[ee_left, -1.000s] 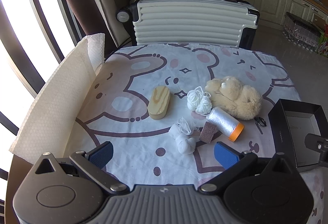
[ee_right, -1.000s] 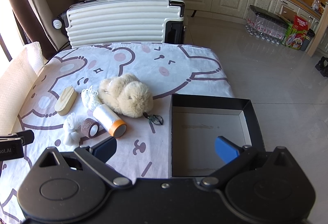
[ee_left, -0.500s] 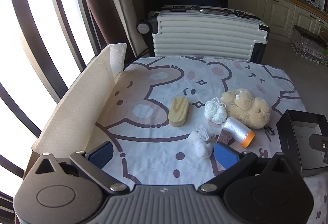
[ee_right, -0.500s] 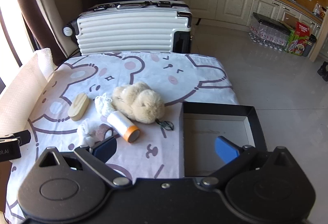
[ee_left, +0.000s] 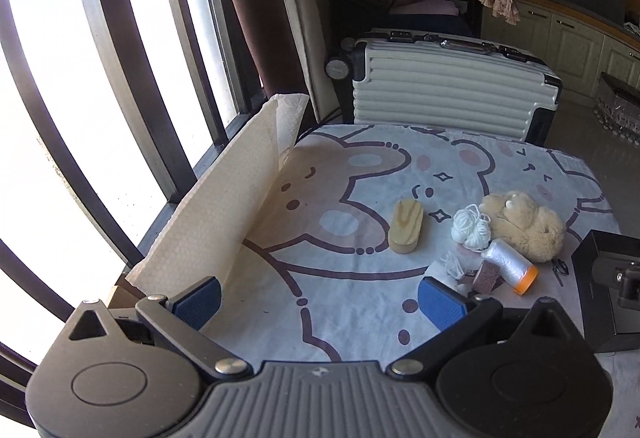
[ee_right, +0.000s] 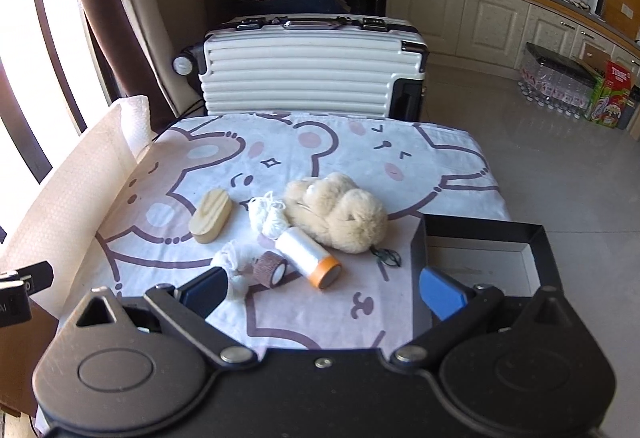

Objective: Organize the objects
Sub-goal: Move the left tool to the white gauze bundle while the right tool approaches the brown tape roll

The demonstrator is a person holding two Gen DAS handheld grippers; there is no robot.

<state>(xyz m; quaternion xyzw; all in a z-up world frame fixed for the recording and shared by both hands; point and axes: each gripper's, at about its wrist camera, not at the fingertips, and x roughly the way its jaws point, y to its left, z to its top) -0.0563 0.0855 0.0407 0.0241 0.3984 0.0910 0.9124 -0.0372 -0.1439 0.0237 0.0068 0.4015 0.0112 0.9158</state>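
Observation:
On the bear-print tablecloth [ee_right: 360, 141] lie a beige plush toy [ee_right: 340, 213] [ee_left: 524, 224], a wooden oval block [ee_right: 211, 215] [ee_left: 406, 230], white yarn balls [ee_right: 267, 217] [ee_left: 471, 228], a white roll with an orange end [ee_right: 309, 257] [ee_left: 510, 266], a brown bandage roll [ee_right: 270, 269] [ee_left: 486, 276] and white gauze [ee_right: 232, 262]. An open black box [ee_right: 480, 250] [ee_left: 600, 278] sits at the table's right. My left gripper [ee_left: 320, 302] is open and empty, above the table's near left. My right gripper [ee_right: 324, 290] is open and empty, near the box and rolls.
A white ribbed suitcase [ee_right: 312, 65] [ee_left: 448, 85] stands behind the table. A paper towel sheet [ee_left: 216, 213] [ee_right: 68, 189] rises along the table's left edge by the window bars [ee_left: 100, 37]. Kitchen cabinets [ee_right: 500, 21] and packed bottles [ee_right: 560, 77] stand at the back right.
Both grippers have pulled back and risen, so the table and objects look smaller and farther. The left view has turned toward the window. No object has moved; both grippers stay open.

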